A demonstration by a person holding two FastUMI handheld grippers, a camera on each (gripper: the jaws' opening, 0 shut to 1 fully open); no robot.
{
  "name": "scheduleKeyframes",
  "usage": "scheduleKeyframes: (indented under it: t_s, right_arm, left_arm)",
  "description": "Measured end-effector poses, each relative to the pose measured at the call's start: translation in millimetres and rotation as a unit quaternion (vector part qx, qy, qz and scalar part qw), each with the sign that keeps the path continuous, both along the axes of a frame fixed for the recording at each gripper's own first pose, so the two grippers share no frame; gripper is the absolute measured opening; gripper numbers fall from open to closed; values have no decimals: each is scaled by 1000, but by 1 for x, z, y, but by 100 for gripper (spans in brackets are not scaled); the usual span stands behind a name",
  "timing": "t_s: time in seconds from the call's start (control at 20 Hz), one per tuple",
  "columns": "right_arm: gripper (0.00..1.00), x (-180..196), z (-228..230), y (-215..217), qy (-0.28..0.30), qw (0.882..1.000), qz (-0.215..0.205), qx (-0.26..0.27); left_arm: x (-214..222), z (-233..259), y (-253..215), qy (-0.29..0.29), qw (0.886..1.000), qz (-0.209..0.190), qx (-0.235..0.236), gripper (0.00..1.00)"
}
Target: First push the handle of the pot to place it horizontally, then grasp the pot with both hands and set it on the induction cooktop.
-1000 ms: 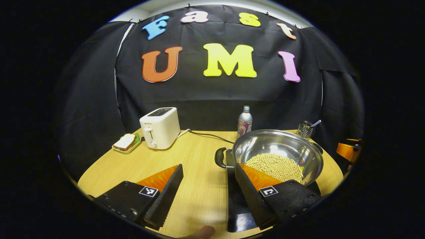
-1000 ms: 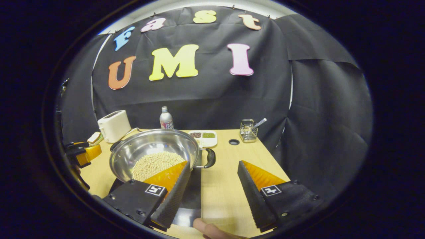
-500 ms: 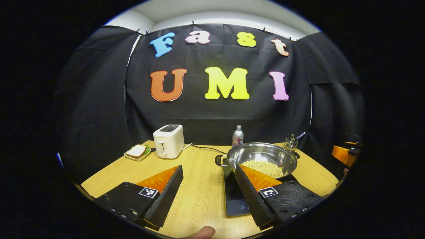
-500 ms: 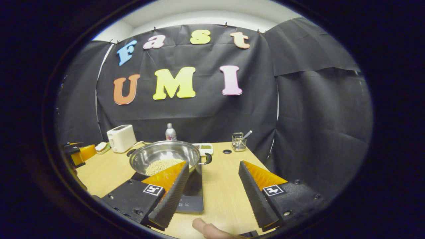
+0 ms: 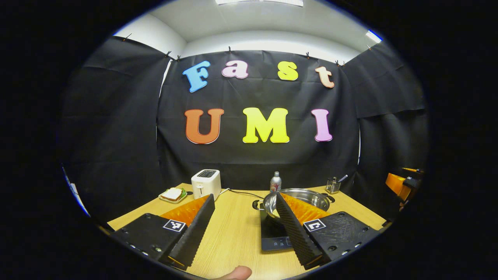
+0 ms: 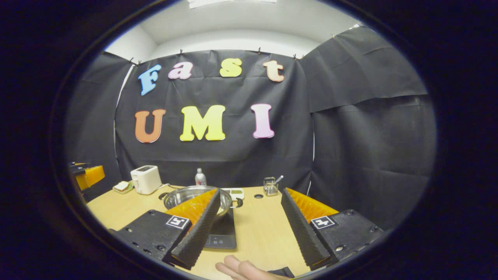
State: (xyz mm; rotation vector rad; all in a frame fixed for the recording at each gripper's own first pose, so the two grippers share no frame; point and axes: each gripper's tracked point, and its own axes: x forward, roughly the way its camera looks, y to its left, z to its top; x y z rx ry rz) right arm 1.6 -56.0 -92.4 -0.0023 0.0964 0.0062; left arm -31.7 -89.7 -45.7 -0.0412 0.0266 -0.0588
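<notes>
Two grippers are held up and back from the counter [image 5: 233, 229], level and facing the booth's black cloth wall, each with its fingers spread wide and nothing between them. In the left gripper view, the left gripper [image 5: 245, 227] frames bare wood, with the tip of the person's finger [image 5: 235, 273] showing at the bottom edge; the right gripper [image 5: 400, 182] shows far off at the right edge. In the right gripper view, the right gripper [image 6: 249, 223] likewise hangs over bare counter, with several of the holder's fingertips [image 6: 241, 269] below it, and the left gripper [image 6: 87, 175] sits at the far left edge. The pot [image 5: 307, 196], a shiny steel one with dark side handles, stands on the induction cooktop [image 5: 272, 233], well ahead of both grippers and untouched; its handles point out to either side. The pale contents of the pot are mostly hidden behind a finger in each view. The counter is light wood. Toward its back stand a white toaster [image 5: 206, 184] with a cord trailing from it, a small plate with a sandwich [image 5: 172, 194] just beside the toaster, a metal bottle [image 5: 275, 182] behind the pot, and a wire holder [image 5: 332, 186] with a utensil in it. A small divided dish [image 6: 235, 192] lies behind the pot in the right gripper view. Above the cloth, white wall and ceiling show.
</notes>
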Motion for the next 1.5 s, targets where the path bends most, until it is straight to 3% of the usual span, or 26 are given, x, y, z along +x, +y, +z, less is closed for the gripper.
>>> scheduleKeyframes:
  t_s: [0.3,0.5,1.25,1.5]
  right_arm:
    - [97,-30,38,0,-48,999,-7,-3]
    - [96,-41,42,-4,-68,997,-16,26]
    - [97,-45,33,20,-61,998,10,8]
    - [97,-45,33,20,-65,998,11,13]
  left_arm:
    - [-19,18,-3,-11,1000,-15,-21,94]
    - [-42,33,5,-40,999,-14,-29,94]
    - [-48,22,38,-53,998,23,-15,94]
    - [-48,21,39,-60,998,33,9,94]
